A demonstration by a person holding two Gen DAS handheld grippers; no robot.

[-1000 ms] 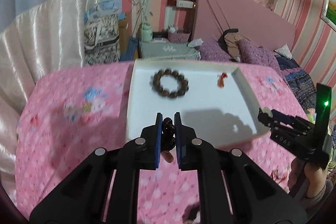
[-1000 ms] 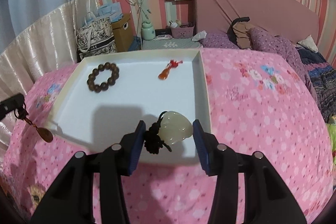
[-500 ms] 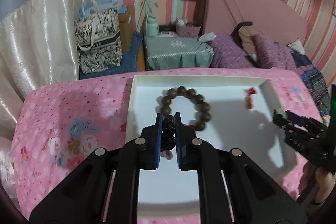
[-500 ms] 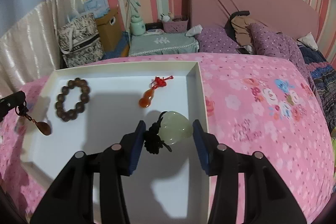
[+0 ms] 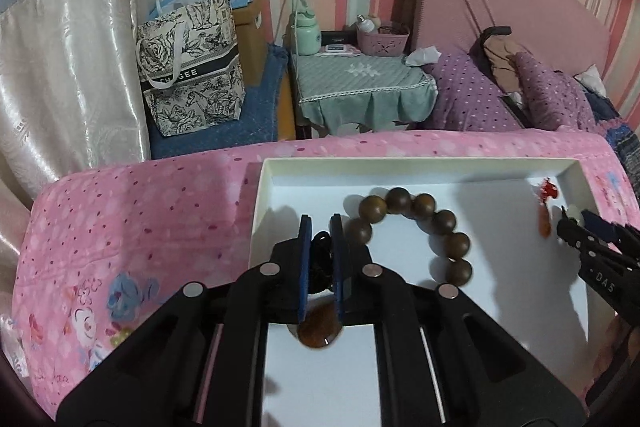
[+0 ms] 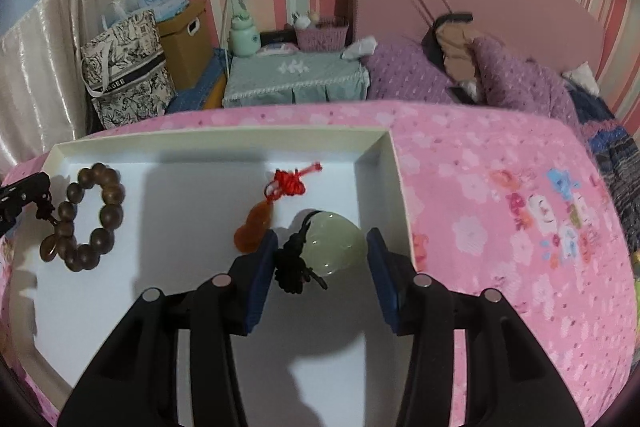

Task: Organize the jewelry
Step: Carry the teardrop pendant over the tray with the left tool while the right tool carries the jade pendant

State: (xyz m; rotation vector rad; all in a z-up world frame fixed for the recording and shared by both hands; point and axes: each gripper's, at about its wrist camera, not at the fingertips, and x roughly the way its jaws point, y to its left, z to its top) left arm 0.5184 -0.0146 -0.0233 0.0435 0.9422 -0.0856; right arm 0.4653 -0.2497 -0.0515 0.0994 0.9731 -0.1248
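A white tray lies on the pink bedspread. In it are a brown bead bracelet and an orange gourd charm with a red knot. My left gripper is shut on the black cord of a brown pendant that hangs over the tray's left part, beside the bracelet. My right gripper is shut on a pale green jade pendant with a black knot, just above the tray's right part, next to the gourd charm.
The pink floral bedspread surrounds the tray. Beyond the bed edge stand a patterned tote bag, a green-covered side table and purple pillows. My left gripper shows at the left edge of the right wrist view.
Both grippers moved forward over the tray and lower, each still holding its pendant. The brown pendant now hangs beside the bracelet and the jade pendant beside the gourd charm.
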